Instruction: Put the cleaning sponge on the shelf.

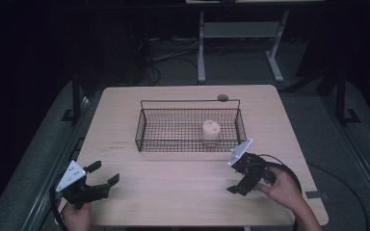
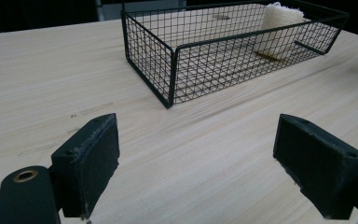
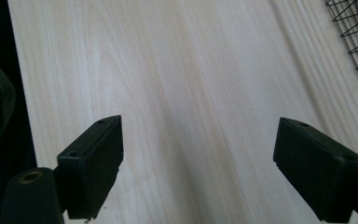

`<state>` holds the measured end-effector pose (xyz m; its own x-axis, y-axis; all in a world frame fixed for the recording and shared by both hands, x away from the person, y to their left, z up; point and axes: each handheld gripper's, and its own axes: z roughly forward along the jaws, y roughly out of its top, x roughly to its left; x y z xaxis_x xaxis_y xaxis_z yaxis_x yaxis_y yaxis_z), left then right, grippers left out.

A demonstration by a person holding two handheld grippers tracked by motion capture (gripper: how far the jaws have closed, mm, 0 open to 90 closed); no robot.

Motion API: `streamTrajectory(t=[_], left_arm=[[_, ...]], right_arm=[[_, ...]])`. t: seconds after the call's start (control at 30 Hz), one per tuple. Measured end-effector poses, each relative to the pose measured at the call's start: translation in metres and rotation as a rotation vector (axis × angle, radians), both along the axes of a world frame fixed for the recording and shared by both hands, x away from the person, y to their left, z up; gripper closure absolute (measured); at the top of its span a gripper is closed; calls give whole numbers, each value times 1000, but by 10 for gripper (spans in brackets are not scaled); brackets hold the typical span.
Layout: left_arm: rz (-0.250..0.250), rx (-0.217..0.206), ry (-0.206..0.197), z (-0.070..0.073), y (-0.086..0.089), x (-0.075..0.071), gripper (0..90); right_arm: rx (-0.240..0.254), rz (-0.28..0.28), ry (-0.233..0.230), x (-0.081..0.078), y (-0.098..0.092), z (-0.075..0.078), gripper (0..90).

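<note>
Cream foam-like roll [image 1: 211,131], standing upright inside right end of black wire basket [image 1: 147,126] at centre of pale wooden desk [image 1: 173,192]. Left hand-held gripper [image 1: 103,175] and right hand-held gripper [image 1: 239,172] both released, empty, near front edge. Likely next: approach roll from above, clearing basket rim.

No writing, label, brand, number or sign could be read anywhere in the pictures. The wooden table [image 1: 183,192] bore only faint dark marks ahead of the left tongs [image 1: 107,174], too small to make out as letters. The wire basket [image 1: 144,126] beyond both tongs carried no tag, and the pale roll [image 1: 210,131] inside it was unmarked.
</note>
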<state>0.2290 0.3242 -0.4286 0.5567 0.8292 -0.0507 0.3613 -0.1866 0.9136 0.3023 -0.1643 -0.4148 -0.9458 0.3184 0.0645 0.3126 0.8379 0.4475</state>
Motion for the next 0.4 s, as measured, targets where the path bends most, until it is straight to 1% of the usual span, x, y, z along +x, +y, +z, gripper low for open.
streamTrajectory(t=[0.27,0.4], left_arm=[[0,1,0,0,0,0,138],[2,2,0,0,0,0,138]], right_arm=[[10,-3,-3,-8,-4,-5,153],[23,-8,-6,-12,-6,-8,153]])
